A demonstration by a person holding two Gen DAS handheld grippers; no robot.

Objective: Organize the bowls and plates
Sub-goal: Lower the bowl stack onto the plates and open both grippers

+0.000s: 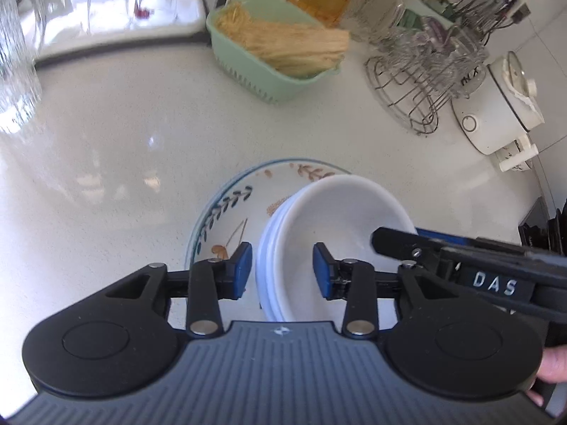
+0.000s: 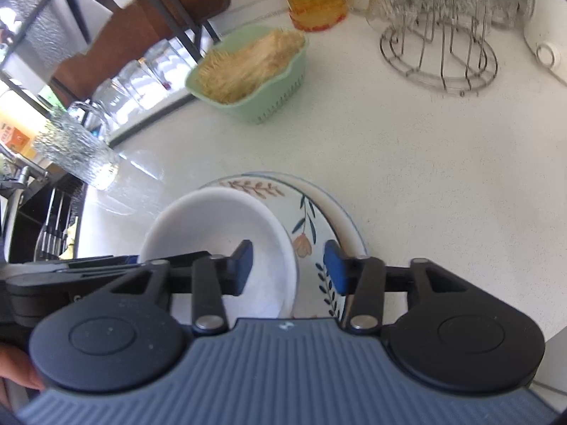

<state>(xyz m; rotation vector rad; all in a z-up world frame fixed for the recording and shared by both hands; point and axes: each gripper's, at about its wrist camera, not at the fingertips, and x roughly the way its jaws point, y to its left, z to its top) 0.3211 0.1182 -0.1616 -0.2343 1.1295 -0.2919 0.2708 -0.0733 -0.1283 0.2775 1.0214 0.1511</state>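
Now, line by line, with the plate as landmark.
Plate [image 1: 226,212]: round, glazed, pale, with a blue rim line and painted leaves and orange flowers; it lies flat on the counter [image 1: 124,163].
Bowls [image 1: 336,219]: smooth plain white, round, nested in a stack; the stack stands on the plate, off to one side.
Counter: white, finely speckled, glossy.
Left gripper [image 1: 282,269]: black arms, blue pads; jaws apart, straddling the near rim of the bowls, pads not pressing.
Right gripper [image 2: 288,265]: same build; jaws apart, one pad inside the top bowl, the other over the plate.
Basket [image 1: 262,71]: mint green slotted plastic beyond the plate, holding a straw-coloured fibrous bundle.
Wire rack [image 1: 411,85]: thin bent metal, beyond the plate, carrying clear glasses.
Cooker [image 1: 496,106]: white, rounded, beside the rack.
Ribbed glass [image 2: 74,152]: clear, textured, beyond the bowls.
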